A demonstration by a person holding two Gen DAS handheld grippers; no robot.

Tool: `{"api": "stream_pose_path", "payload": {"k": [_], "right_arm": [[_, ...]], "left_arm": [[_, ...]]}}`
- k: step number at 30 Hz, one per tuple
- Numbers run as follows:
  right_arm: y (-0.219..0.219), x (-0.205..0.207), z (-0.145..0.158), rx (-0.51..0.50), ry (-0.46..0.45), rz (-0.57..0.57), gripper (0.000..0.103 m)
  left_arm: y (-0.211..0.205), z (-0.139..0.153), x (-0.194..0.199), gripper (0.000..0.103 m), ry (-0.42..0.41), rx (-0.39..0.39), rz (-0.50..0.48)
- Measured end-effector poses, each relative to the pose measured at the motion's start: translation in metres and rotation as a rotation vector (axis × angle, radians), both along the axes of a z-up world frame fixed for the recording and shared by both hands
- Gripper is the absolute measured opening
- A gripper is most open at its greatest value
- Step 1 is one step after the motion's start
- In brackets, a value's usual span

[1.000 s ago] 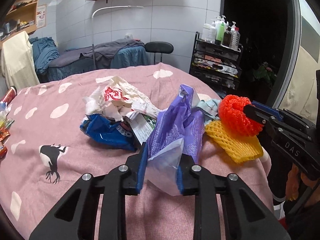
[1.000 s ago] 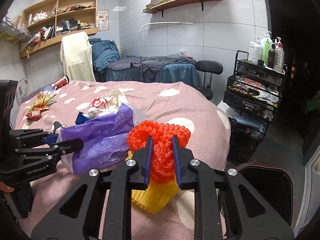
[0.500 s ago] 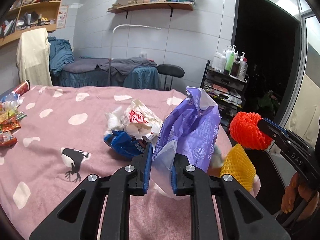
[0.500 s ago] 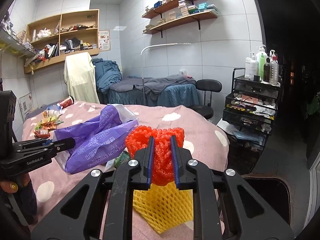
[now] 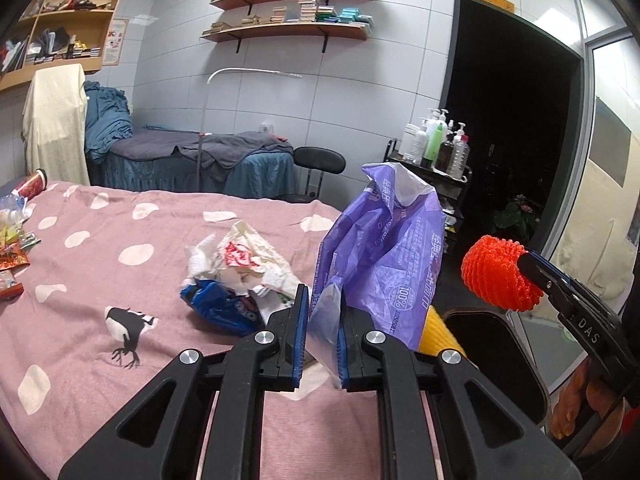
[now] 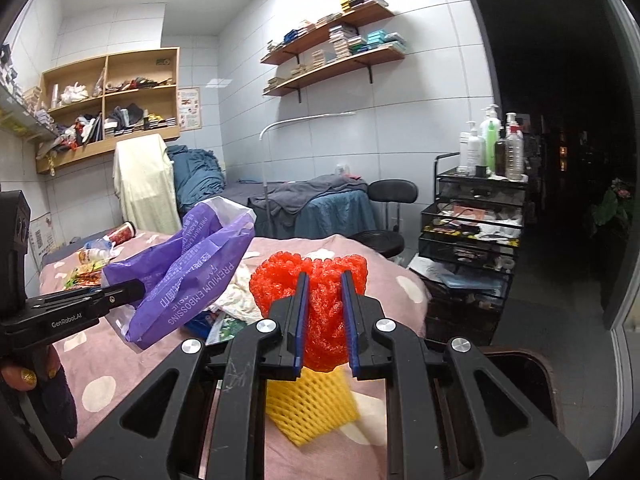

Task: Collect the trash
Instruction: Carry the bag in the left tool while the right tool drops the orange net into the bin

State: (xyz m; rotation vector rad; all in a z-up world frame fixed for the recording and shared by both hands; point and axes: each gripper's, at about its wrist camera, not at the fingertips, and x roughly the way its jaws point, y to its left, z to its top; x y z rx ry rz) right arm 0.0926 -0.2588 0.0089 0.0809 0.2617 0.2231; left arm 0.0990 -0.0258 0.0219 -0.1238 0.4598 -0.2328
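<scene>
Trash is split between both tools: the left hand-held gripper [image 5: 323, 336] is clamped on the lower edge of a purple plastic bag [image 5: 384, 256] that rises above its fingers, and the right hand-held gripper [image 6: 324, 320] is clamped on a red foam net [image 6: 316, 284], with a yellow foam net [image 6: 312, 408] hanging just below its fingers. Ahead of the left hand-held gripper, a crumpled white wrapper [image 5: 244, 260] and a blue wrapper [image 5: 216, 306] lie on the pink bed [image 5: 100, 280]

Legible markings

We read "PREMIUM EMBOSSING" and "100%" on the purple bag [image 6: 188, 276], "GenRoboLAI" on the left gripper [image 6: 136, 292], "DAS" on the right gripper [image 5: 524, 264].
</scene>
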Motion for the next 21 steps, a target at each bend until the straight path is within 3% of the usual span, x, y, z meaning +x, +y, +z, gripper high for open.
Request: {"api": "stream_pose_path", "payload": {"k": [10, 21], "right_arm": [[-0.054, -0.028, -0.009, 0.010, 0.021, -0.175, 0.017], [-0.100, -0.014, -0.049, 0.043, 0.152, -0.333, 0.017]], "left_arm": [[-0.048, 0.006, -0.002, 0.013, -0.018, 0.008, -0.123], [-0.103, -0.002, -0.003, 0.013, -0.002, 0.051, -0.246]]}}
